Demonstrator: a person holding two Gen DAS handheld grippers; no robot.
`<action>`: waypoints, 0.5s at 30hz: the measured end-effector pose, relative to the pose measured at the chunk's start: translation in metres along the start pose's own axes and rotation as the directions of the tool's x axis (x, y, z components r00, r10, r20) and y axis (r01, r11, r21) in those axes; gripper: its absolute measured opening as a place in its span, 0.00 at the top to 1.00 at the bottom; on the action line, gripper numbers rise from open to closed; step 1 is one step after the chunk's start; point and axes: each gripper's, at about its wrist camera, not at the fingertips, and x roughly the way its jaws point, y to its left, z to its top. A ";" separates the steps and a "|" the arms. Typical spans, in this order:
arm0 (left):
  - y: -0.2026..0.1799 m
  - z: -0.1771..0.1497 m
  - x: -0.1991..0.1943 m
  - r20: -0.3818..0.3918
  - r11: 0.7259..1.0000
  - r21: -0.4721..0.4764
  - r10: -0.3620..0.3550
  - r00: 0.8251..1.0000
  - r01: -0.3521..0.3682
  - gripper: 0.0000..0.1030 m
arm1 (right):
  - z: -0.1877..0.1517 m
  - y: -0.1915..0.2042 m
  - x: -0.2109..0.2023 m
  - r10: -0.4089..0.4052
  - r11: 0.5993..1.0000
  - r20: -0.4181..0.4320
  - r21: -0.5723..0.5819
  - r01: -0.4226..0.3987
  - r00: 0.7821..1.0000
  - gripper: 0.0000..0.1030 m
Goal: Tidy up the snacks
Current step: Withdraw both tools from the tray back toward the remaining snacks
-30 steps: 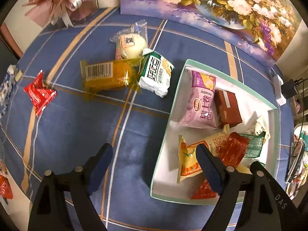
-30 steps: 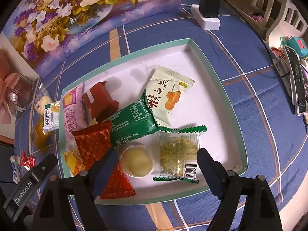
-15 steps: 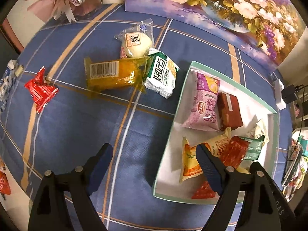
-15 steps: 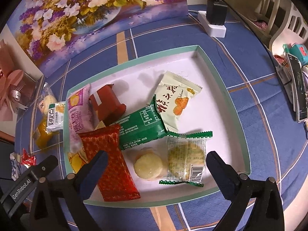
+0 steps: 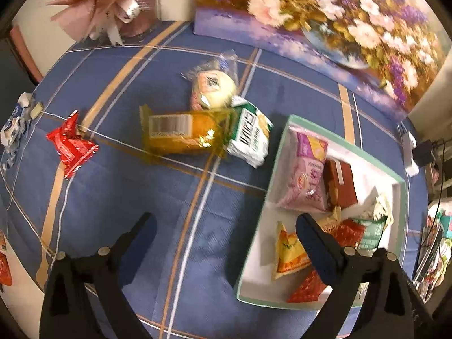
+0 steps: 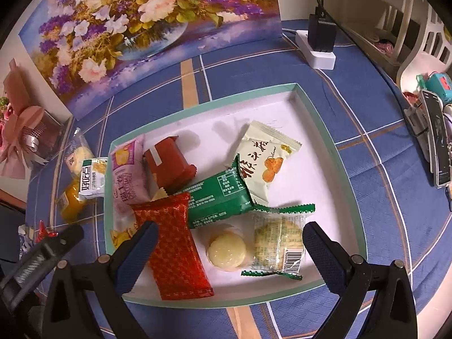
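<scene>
A white tray with a mint rim (image 6: pixel 203 104) holds several snacks: a red patterned pack (image 6: pixel 175 243), a green pack (image 6: pixel 217 195), a cream pack (image 6: pixel 262 155), a round pale cake (image 6: pixel 226 250) and a clear cracker pack (image 6: pixel 278 243). My right gripper (image 6: pixel 230 227) hangs open above the cake, holding nothing. Left of the tray (image 5: pixel 254 276), an orange cake pack (image 5: pixel 180 132), a green-white pack (image 5: pixel 248 138), a wrapped bun (image 5: pixel 212 87) and a red packet (image 5: pixel 70 144) lie on the blue cloth. My left gripper (image 5: pixel 224 220) is over bare cloth, its jaws opening and empty.
A flower painting (image 6: pixel 147 22) leans at the back, with a pink bouquet (image 5: pixel 113 8) at the far left. A power strip with a charger (image 6: pixel 319 45) and a phone (image 6: pixel 438 138) lie to the right. Blue-white wrappers (image 5: pixel 14 124) sit at the left edge.
The left gripper has shifted left, off the tray's edge and over the cloth, and its jaws have widened. The right gripper's jaws have spread wider over the tray.
</scene>
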 end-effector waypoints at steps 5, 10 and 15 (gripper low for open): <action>0.023 0.009 -0.007 0.033 0.998 -0.059 -0.016 0.999 0.018 0.04 | 0.000 0.002 0.000 0.002 1.000 0.006 0.003 -0.002 1.000 0.00; 0.048 0.017 -0.011 0.066 0.994 -0.109 0.005 0.998 0.003 0.04 | 0.000 0.010 -0.005 0.014 1.000 0.032 -0.006 -0.014 0.999 0.00; 0.084 0.029 -0.017 0.094 0.987 -0.162 0.015 0.995 0.001 0.04 | -0.001 0.029 -0.012 0.077 0.996 0.073 -0.038 -0.075 0.994 0.00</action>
